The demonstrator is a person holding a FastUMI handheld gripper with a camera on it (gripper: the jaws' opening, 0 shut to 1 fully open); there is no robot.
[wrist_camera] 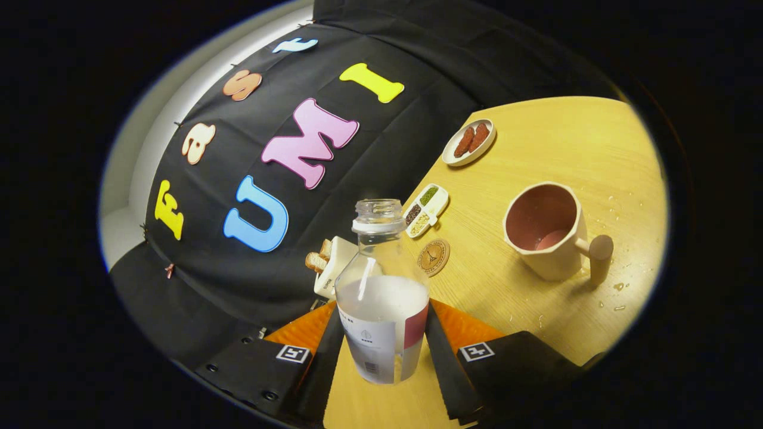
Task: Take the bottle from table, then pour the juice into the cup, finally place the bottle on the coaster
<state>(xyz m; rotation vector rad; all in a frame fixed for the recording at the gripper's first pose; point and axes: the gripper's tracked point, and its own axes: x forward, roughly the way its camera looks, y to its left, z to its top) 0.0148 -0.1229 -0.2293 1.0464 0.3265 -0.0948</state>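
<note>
Clamping the bottle [382, 298], the fingers [381, 351] tilt it left of the cup [545, 229].

clear glossy plastic bottle [381, 286] w/ paper label, clamped btwn the gripper [381, 351] fingers. cup [547, 231] matt, smooth, prob plastic. table [560, 149] light wood grain, smooth, w/ wet drops. coaster [433, 257] looks like wood. back wall matt cloth.
</note>
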